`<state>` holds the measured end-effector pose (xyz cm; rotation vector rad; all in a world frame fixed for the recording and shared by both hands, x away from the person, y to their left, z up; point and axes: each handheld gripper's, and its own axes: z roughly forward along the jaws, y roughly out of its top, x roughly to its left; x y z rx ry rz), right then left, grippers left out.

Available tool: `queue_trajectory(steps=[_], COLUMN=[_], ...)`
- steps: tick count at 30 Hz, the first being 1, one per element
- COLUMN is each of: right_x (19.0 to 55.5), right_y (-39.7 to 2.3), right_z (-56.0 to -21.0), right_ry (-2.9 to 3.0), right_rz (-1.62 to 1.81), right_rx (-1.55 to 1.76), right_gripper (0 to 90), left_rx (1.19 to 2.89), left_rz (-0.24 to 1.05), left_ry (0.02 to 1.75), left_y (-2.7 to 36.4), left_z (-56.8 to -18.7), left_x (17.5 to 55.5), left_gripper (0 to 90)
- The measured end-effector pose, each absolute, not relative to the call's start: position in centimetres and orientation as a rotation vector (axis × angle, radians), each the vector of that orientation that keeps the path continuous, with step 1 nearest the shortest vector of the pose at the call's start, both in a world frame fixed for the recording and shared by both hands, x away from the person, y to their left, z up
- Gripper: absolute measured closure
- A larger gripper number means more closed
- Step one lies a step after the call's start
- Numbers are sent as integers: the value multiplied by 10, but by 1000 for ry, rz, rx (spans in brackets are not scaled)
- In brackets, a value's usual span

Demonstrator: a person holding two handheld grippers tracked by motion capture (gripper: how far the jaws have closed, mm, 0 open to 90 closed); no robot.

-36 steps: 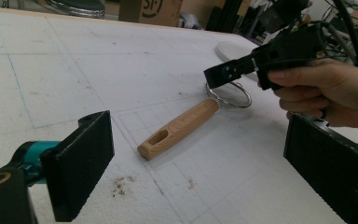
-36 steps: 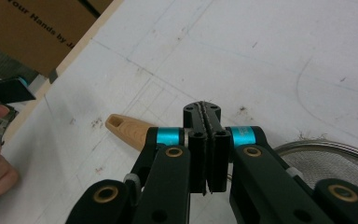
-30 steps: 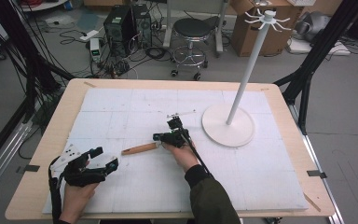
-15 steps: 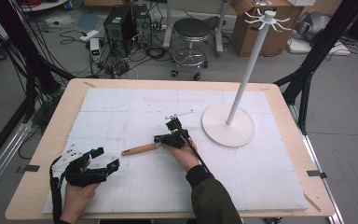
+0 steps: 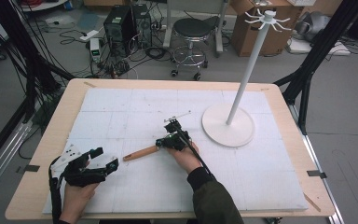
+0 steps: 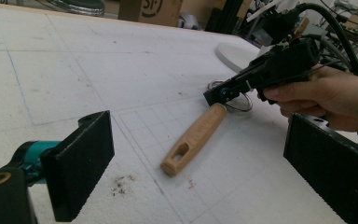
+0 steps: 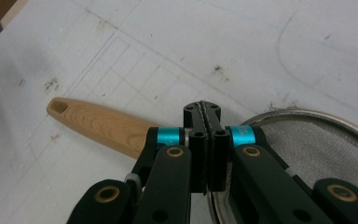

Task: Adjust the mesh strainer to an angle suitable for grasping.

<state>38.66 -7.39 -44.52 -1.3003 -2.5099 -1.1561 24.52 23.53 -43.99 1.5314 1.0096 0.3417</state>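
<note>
Left gripper (image 5: 103, 159) rests at the near-left of the pad (image 5: 121, 107), jaws spread wide, nothing between them; in the left gripper view it looks along the pad toward the strainer. Strainer (image 7: 326, 140) lies about mid-pad, wooden handle (image 5: 141, 153) pointing left, mesh bowl to the right under the right gripper (image 5: 168, 140). Right gripper's jaws are pressed together at the neck where handle meets the wire rim; whether they pinch the rim or merely sit over it, cannot tell. Handling judgement: light tool, handle stiff and grippy, hanging hole at its free end; mesh thin and likely to dent, wire rim narrow and slippery. Best hold looks like mid-handle or the neck, not the mesh. Right of that, a white stand (image 5: 228, 128) with hooks at the top of its pole (image 5: 249, 70), base near the strainer but apart from it. Room: open pad left, front and behind the strainer; tight only toward the stand base. Table edge (image 5: 51, 140) runs close to the left gripper.
</note>
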Motion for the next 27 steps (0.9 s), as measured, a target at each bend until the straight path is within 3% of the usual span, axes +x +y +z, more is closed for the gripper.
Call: queue_trajectory(steps=[27], right_x=[360], right_y=[-89], right_z=[-440], right_ry=[-2596], right_rz=[-1083], right_rx=[-1336], right_gripper=[900], left_rx=[1549], left_rz=[350], left_ry=[1010], left_y=[234], left_z=[-441], left_x=[242], left_gripper=[90])
